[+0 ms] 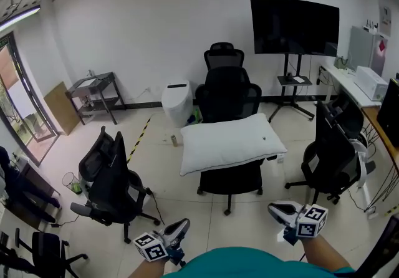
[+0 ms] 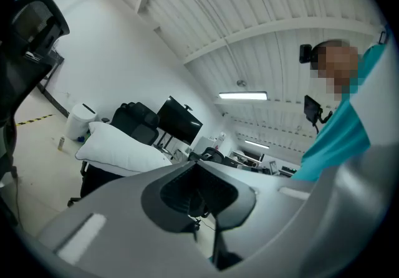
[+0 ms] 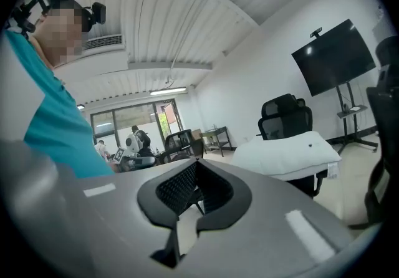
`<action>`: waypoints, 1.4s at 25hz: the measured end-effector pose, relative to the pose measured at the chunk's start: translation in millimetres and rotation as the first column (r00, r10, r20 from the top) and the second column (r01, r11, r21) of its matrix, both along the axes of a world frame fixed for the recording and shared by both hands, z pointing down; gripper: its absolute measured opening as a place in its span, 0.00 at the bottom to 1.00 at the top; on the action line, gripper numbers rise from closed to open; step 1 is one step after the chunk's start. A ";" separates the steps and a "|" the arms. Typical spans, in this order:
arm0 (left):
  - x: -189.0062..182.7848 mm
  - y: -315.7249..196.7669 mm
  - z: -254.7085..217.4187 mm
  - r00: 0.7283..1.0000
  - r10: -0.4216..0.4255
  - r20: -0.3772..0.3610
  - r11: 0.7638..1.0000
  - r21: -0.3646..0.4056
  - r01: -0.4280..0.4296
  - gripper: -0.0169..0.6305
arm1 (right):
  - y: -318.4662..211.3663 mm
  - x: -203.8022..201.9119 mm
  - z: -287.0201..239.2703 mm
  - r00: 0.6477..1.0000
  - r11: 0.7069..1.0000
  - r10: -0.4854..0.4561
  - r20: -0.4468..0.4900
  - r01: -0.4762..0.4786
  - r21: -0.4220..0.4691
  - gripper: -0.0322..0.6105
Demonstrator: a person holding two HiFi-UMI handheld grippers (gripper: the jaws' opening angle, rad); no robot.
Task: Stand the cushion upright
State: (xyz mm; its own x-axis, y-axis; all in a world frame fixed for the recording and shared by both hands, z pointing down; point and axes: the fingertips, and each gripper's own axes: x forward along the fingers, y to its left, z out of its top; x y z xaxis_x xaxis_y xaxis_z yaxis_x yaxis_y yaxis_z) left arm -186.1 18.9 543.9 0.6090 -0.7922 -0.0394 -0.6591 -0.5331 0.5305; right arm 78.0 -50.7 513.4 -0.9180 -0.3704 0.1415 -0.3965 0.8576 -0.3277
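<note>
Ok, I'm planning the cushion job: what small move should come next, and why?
Probably bring both grippers forward toward the cushion, opening the jaws on the way. It lies flat on the black chair, while the left gripper and right gripper sit low near the body, shut and empty, well short of it.

The big white cushion looks like soft matt cloth, slightly rumpled. The pale tiled floor is smooth with a bit of gloss. The left gripper and right gripper are smooth matt grey plastic, with finely ribbed black lining on the jaws.
</note>
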 end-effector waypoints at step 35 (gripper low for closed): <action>-173.6 -532.4 197.8 0.946 0.080 0.313 0.846 -0.523 0.101 0.94 | -403.9 -11.5 29.8 0.976 0.973 0.209 -0.056 -0.213 -0.089 0.05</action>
